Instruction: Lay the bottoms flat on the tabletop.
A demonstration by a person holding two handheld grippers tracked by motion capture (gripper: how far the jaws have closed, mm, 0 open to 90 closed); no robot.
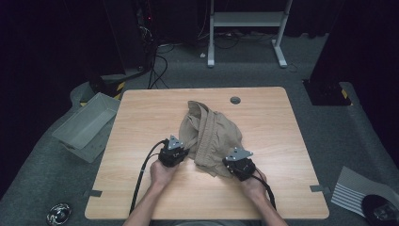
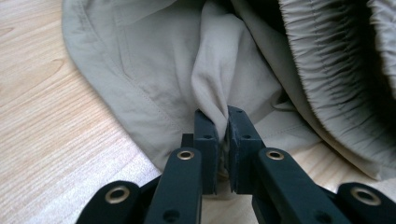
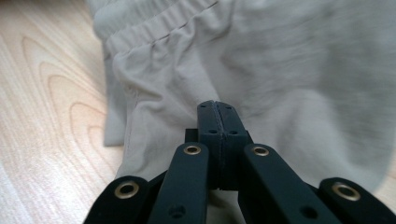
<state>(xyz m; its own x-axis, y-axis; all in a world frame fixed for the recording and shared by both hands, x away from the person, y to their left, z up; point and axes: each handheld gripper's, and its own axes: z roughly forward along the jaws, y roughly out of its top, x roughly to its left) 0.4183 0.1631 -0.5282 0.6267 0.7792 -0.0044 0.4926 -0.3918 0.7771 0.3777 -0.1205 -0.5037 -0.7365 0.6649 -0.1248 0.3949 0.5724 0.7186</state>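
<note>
The left gripper [image 2: 222, 122] is pinching a fold of the crumpled khaki fabric shorts [image 1: 209, 133] between its jaws; the right gripper [image 3: 218, 113] is clamping the hem. On the light wooden counter [image 1: 141, 122], spreading calls for even outward tension.

Light falls from overhead on the tabletop [image 1: 141, 108], which shows bright and evenly lit, while the surrounding room sinks into near-black — the high view is soft and slightly grainy. In both gripper views the cloth [image 3: 299, 70] blurs toward the upper right, and the folds [image 2: 336, 60] hold deep shadow.
</note>
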